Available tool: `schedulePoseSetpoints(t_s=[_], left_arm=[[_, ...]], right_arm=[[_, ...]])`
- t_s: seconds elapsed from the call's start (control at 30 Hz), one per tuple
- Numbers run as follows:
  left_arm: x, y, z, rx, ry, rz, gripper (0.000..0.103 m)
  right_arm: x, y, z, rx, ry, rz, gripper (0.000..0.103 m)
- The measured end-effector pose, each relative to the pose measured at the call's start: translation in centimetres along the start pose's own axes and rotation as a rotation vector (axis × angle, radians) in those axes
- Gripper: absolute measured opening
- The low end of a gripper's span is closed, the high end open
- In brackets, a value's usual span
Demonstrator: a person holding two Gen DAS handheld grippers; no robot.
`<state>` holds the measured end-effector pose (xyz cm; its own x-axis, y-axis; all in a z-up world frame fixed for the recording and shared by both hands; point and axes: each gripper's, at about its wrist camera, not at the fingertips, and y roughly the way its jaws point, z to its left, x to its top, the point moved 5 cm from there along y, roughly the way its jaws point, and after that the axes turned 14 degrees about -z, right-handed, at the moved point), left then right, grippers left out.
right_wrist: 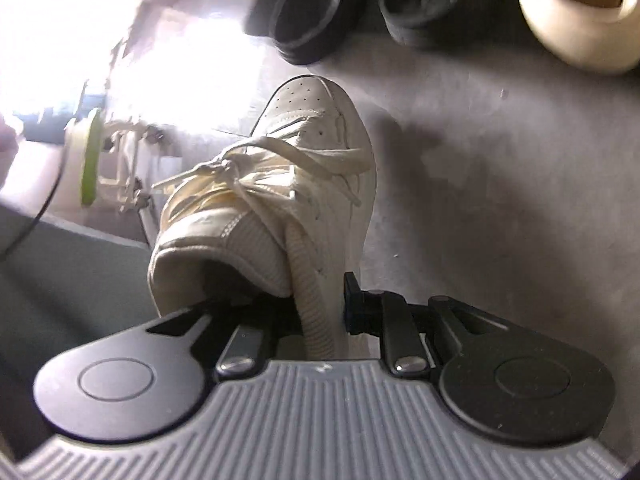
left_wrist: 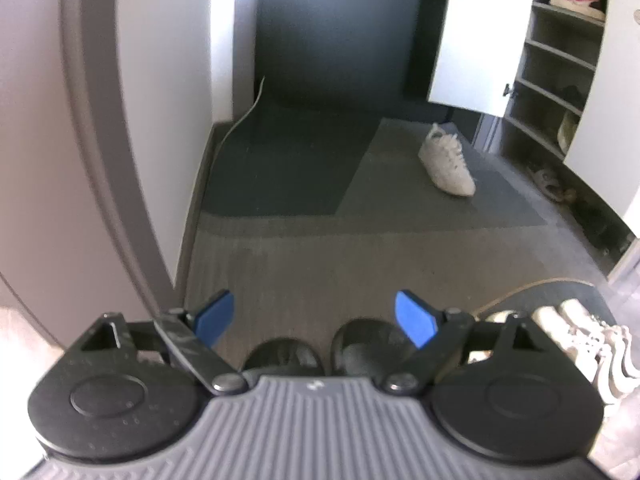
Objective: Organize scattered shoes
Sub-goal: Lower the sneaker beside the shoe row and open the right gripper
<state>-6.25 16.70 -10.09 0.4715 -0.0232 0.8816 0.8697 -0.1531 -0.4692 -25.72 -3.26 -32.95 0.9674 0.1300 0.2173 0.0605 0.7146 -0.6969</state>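
Start at the left claw [left_wrist: 314, 318]. Its blue pads [left_wrist: 414, 318] stand wide apart and nothing is between them, so it is let go and free. Right under it, close to the camera, two black slippers [left_wrist: 320, 350] peek out on the grey carpet [left_wrist: 320, 240].

Farther off from the left claw, a white sneaker [left_wrist: 446, 160] sits alone on the carpet. It is near the shoe cabinet [left_wrist: 560, 80] but not in it. The cabinet's white door [left_wrist: 476, 36] hangs open. A pale shoe with pink on it [left_wrist: 578, 2] rests on a high shelf, and more shoes sit on the low shelves, too dark to name. To the right of the left claw, a bunch of pale sneakers [left_wrist: 588, 340] lies on a dark round mat [left_wrist: 560, 292].

Now the right claw [right_wrist: 320, 312]. It is clenched on a cream lace-up sneaker [right_wrist: 280, 184], pinching the ribbed edge at the heel. The toe points away from the claw, over a grey flat surface [right_wrist: 500, 200]. Past the toe stand two dark fuzzy slippers [right_wrist: 360, 8], and to their right a cream slip-on shoe [right_wrist: 576, 24].

So the job looks partly done, I think. Some shoes are on shelves already. One sneaker is being carried. The lone white sneaker, the black slippers and the pile on the mat still seem to need a home.
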Motion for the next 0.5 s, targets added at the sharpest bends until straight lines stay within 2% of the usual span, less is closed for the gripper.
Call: schedulePoseSetpoints(t_s=[0.1, 0.2, 0.3, 0.4, 0.5], left_arm=[[-0.5, 0.0, 1.3, 0.007, -0.012, 0.02, 0.089], [-0.6, 0.1, 1.8, 0.009, -0.016, 0.022, 0.089], [-0.6, -0.2, 1.8, 0.012, -0.003, 0.019, 0.089], [-0.8, 0.0, 1.1, 0.021, 0.027, 0.025, 0.089], [-1.0, 0.3, 0.2, 0.031, 0.052, 0.031, 0.089]], right_arm=[[-0.6, 0.9, 1.7, 0.017, 0.016, -0.018, 0.02], [-1.1, 3.5, 2.9, 0.025, 0.058, 0.028, 0.024], [-1.0, 5.9, 5.4, 0.009, -0.044, 0.056, 0.031], [-0.9, 6.8, 7.1, -0.029, -0.134, 0.071, 0.032], [-1.0, 6.8, 7.7, -0.039, -0.17, 0.078, 0.031]])
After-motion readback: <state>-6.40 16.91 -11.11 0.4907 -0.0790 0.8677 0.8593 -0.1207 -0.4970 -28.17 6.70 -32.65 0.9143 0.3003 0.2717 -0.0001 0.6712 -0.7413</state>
